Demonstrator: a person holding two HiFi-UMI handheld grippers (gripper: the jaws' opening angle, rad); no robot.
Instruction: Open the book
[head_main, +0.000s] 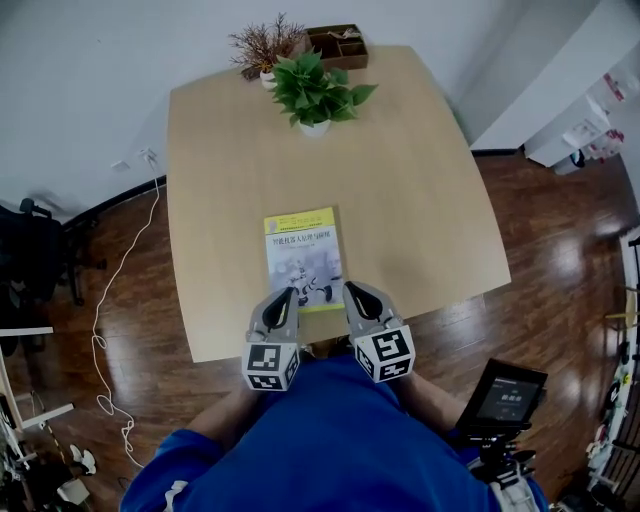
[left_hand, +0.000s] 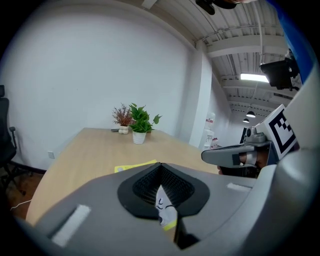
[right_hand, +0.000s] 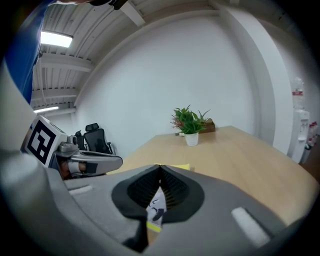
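Note:
A closed book (head_main: 303, 258) with a yellow and white cover lies flat on the wooden table (head_main: 420, 200), near its front edge. My left gripper (head_main: 284, 296) hovers over the book's near left corner with its jaws together and nothing between them. My right gripper (head_main: 356, 292) sits just off the book's near right corner, also closed and empty. In the left gripper view the jaws (left_hand: 161, 167) meet, and the book (left_hand: 135, 166) shows beyond and below them. The right gripper view shows its jaws (right_hand: 159, 169) meeting above the book (right_hand: 181, 167).
A green plant in a white pot (head_main: 316, 92), a dried plant (head_main: 262, 50) and a wooden organiser box (head_main: 337, 45) stand at the table's far edge. A black chair (head_main: 30, 250) is at the left. A dark screen device (head_main: 508, 392) sits at the lower right.

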